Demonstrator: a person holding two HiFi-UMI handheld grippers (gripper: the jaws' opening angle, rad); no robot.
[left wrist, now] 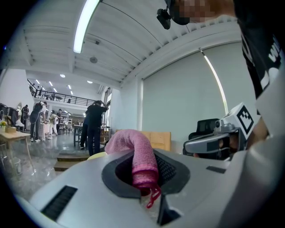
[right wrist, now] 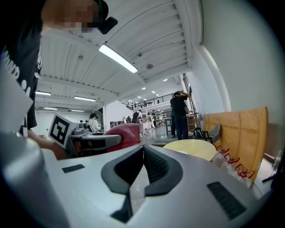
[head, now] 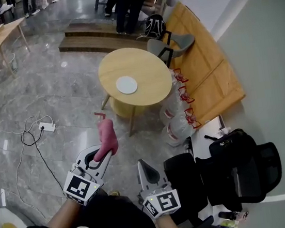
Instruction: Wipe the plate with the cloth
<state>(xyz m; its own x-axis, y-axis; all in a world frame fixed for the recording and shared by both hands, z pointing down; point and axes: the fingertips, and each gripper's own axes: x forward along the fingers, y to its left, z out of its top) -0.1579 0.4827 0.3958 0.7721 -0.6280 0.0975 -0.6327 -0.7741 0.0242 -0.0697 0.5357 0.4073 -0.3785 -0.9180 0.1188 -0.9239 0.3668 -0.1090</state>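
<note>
A white plate lies on a round light-wood table some way ahead of me. My left gripper is shut on a pink cloth, which sticks up out of the jaws; in the left gripper view the pink cloth is pinched between the pads and bends over to the left. My right gripper is held low beside it, jaws pressed together with nothing between them. The table shows past the right jaws, and the cloth to their left.
A grey chair and a black bag stand behind the table. Water bottle packs sit at its right, beside leaning wooden boards. A black office chair is at my right. A power strip and cables lie left. People stand beyond wooden steps.
</note>
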